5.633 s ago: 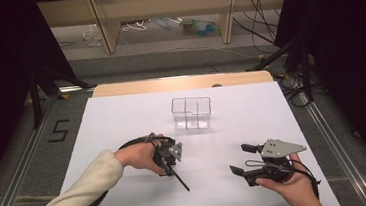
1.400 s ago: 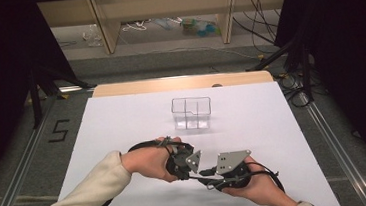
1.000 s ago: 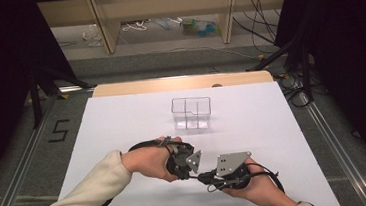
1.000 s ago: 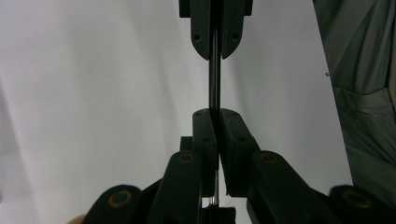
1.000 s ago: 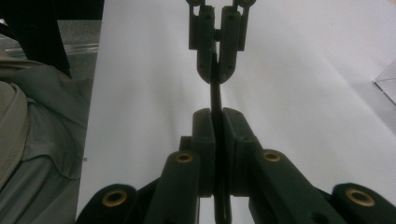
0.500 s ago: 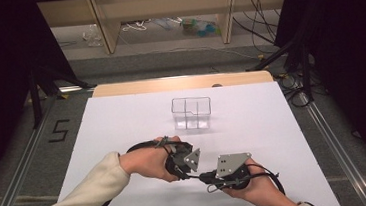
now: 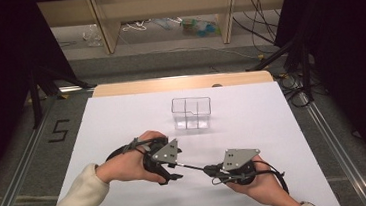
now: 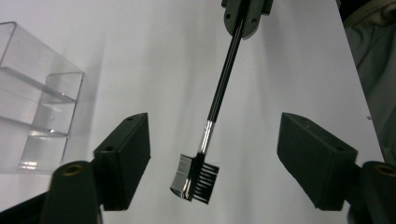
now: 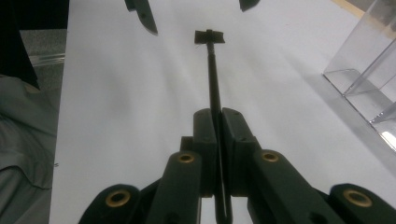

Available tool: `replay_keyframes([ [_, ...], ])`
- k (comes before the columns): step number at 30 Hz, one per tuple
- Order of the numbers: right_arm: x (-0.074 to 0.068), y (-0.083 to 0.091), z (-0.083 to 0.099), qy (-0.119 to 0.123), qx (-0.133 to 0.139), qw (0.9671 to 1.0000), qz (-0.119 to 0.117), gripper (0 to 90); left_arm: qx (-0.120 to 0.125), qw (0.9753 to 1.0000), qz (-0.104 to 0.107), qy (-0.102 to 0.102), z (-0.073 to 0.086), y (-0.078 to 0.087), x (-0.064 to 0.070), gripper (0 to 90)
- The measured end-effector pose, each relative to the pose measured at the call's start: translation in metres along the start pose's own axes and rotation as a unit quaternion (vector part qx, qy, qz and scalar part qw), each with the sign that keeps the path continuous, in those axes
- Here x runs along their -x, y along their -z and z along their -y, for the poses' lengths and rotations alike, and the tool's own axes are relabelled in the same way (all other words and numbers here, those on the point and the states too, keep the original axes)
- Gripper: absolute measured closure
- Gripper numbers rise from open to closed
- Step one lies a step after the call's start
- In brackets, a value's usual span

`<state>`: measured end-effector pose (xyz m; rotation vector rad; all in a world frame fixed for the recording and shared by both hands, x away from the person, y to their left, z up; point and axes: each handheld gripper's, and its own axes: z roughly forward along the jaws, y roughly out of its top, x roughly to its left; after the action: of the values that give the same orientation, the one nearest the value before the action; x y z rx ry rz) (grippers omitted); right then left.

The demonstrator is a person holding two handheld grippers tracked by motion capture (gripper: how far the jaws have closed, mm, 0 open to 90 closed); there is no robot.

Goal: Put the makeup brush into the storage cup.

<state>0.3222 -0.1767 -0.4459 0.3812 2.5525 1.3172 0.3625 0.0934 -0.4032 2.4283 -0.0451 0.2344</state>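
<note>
Handover in hand: the right gripper (image 7: 211,172) clamps the thin black-handled brow brush with comb head (image 8: 219,93), its head between the left gripper (image 8: 212,154)'s wide jaws, so next it likely goes to the far clear plastic divided box (image 7: 191,113)

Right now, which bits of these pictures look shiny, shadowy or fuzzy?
In the left tool view, the brush has a bright glint on its metal neck, the clear box throws a soft grey shadow, and the near black jaws look slightly soft. In the right tool view, the right tool is sharp while the brush head is small and blurry. In the high view, the white table is bright and its surroundings are dark.
</note>
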Motion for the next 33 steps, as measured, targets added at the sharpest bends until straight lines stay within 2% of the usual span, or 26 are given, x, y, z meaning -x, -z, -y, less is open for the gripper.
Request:
replay_keyframes([
  [1,0.000,0.000,0.000,-0.001,0.004,1.0000,0.002,85.7,0.002,1.0000,-0.003,-0.001,0.004,0.002,0.000,23.8],
  [3,0.002,0.001,0.000,-0.005,0.008,0.9999,0.003,85.6,0.019,0.9995,-0.010,0.021,0.011,0.004,0.002,21.9],
  [6,0.003,0.002,0.000,-0.011,0.012,0.9998,0.006,85.7,0.032,0.9986,-0.021,0.037,0.021,0.006,0.003,20.7],
  [9,0.003,0.004,0.000,-0.015,0.020,0.9996,0.012,85.7,0.053,0.9959,-0.032,0.066,0.029,0.008,0.004,20.0],
  [13,0.005,0.008,-0.001,-0.020,0.036,0.9989,0.023,85.6,0.072,0.9922,-0.029,0.098,0.040,0.010,0.003,19.7],
  [17,0.007,0.014,-0.001,-0.027,0.052,0.9978,0.033,85.6,0.088,0.9883,-0.034,0.120,0.046,0.008,0.002,19.5],
  [18,0.008,0.014,-0.001,-0.031,0.066,0.9965,0.041,85.6,0.100,0.9856,-0.035,0.132,0.047,0.006,0.001,19.5],
  [19,0.009,0.016,-0.001,-0.037,0.067,0.9964,0.038,85.6,0.100,0.9856,-0.035,0.132,0.047,0.006,0.001,19.5],
  [20,0.009,0.016,-0.001,-0.037,0.067,0.9964,0.038,85.6,0.102,0.9845,-0.036,0.138,0.048,0.005,0.000,19.5],
  [22,0.011,0.018,0.000,-0.045,0.086,0.9943,0.046,85.6,0.124,0.9776,-0.031,0.168,0.051,-0.002,0.000,19.5],
  [25,0.013,0.020,0.000,-0.053,0.097,0.9925,0.051,85.6,0.125,0.9762,-0.034,0.174,0.053,-0.006,-0.001,19.5],
  [30,0.015,0.024,-0.001,-0.064,0.125,0.9878,0.066,85.6,0.150,0.9640,-0.032,0.217,0.054,-0.012,-0.001,20.0],
  [31,0.015,0.024,-0.002,-0.068,0.130,0.9865,0.071,85.5,0.154,0.9631,-0.033,0.218,0.054,-0.013,-0.002,20.2],
  [32,0.015,0.024,-0.002,-0.071,0.141,0.9842,0.079,85.5,0.159,0.9596,-0.034,0.230,0.053,-0.013,-0.002,20.5],
  [33,0.016,0.026,-0.002,-0.074,0.138,0.9845,0.079,85.5,0.168,0.9563,-0.032,0.237,0.053,-0.013,-0.002,20.8],
])
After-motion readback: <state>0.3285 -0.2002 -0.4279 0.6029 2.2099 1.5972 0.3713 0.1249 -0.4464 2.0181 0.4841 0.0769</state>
